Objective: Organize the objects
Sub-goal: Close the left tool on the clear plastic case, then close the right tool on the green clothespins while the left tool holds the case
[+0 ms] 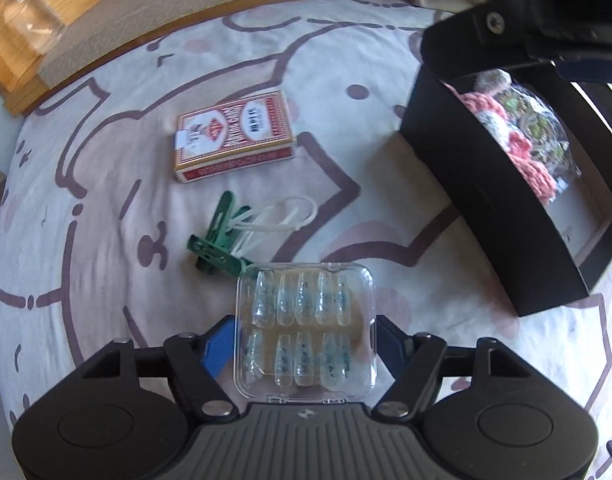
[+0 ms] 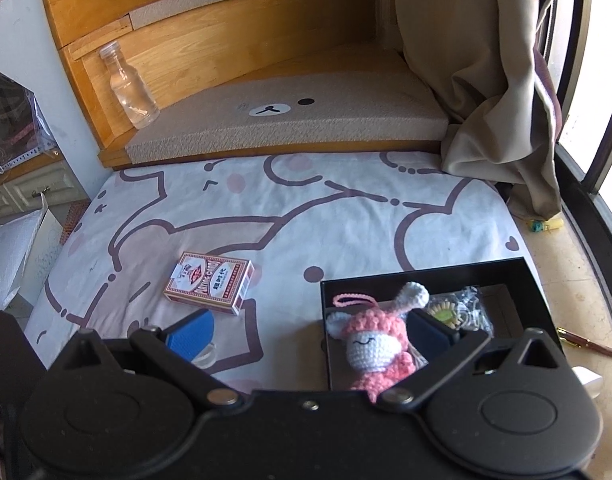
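Currently catalogued: clear nail case (image 1: 306, 330), squarish, flat on the printed bedsheet (image 1: 106, 160), hinge edge toward the camera, nails running lengthwise away from it. Left gripper (image 1: 306, 340) straddles it, blue pads (image 1: 216, 346) at both sides; contact cannot be told. Right gripper (image 2: 310, 332) spread wide, grasping nothing, above black box (image 2: 426, 276) containing crochet doll (image 2: 374, 340). Card deck (image 1: 234, 136) and green clip (image 1: 218, 240) lie nearby.
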Tool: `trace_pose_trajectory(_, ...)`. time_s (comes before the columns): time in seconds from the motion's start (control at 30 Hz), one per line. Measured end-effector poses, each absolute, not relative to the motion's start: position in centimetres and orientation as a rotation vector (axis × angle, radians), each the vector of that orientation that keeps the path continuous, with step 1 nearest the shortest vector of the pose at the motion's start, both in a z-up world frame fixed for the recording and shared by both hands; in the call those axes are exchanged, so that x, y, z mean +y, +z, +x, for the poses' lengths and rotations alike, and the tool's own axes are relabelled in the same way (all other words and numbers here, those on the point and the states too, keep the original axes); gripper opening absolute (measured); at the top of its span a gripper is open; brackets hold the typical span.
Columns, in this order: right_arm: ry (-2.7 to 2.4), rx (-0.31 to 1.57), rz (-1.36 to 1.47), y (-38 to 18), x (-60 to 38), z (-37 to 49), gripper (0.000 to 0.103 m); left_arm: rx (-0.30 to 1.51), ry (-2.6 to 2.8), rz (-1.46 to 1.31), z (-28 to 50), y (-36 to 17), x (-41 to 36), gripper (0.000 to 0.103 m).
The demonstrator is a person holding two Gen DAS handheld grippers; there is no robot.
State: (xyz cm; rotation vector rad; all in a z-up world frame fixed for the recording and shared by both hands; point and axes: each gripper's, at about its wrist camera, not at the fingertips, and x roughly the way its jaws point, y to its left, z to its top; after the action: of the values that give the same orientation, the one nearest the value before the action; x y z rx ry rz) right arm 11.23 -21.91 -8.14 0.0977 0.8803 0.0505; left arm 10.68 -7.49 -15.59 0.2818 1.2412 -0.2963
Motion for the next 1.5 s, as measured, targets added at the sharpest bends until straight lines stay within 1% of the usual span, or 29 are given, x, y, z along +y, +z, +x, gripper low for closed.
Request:
trace_pose_trajectory(0.17,0.030,0.882,0.165,-8.3,-21.2,12.4,0.103,1.262,-0.322,0.196,11.1,-15.3,-5.7,0.073)
trace_pose_trajectory(0.27,0.030,0.900,0.180,-8.7,-20.1,13.2,0.102,1.262,-0.319,0.201,11.1,-15.2,-4.9,0.073)
trace_pose_trajectory(0.33,0.052,0.913,0.190,-9.0,-19.3,13.6,0.097,1.264,-0.323,0.184,11.1,-15.0,-4.1,0.073)
trace_pose_trajectory(0.37,0.067,0.924,0.199,-9.2,-18.9,13.9,0.093,1.264,-0.324,0.173,11.1,-14.9,-3.7,0.073)
trace_pose_trajectory(0.6,0.140,0.991,0.206,-11.0,-15.9,15.2,0.087,1.268,-0.331,0.122,11.1,-14.2,-1.0,0.073)
trace_pose_trajectory(1.0,0.264,1.127,0.197,-14.5,-11.7,16.7,0.085,1.247,-0.333,0.058,10.9,-13.1,1.8,0.073)
trace_pose_trajectory(1.23,0.252,1.172,0.140,-16.4,-10.6,17.3,0.084,1.240,-0.348,0.087,10.5,-12.9,1.7,0.073)
trace_pose_trajectory(1.3,0.255,1.189,0.121,-16.9,-10.4,17.5,0.077,1.238,-0.341,0.092,10.5,-12.9,1.9,0.073)
trace_pose_trajectory(1.37,0.258,1.194,0.078,-17.2,-9.9,17.4,0.075,1.238,-0.326,0.089,10.6,-13.0,2.3,0.073)
trace_pose_trajectory(1.5,0.279,1.188,0.032,-17.0,-9.4,17.4,0.066,1.251,-0.293,0.093,10.8,-13.5,2.9,0.073)
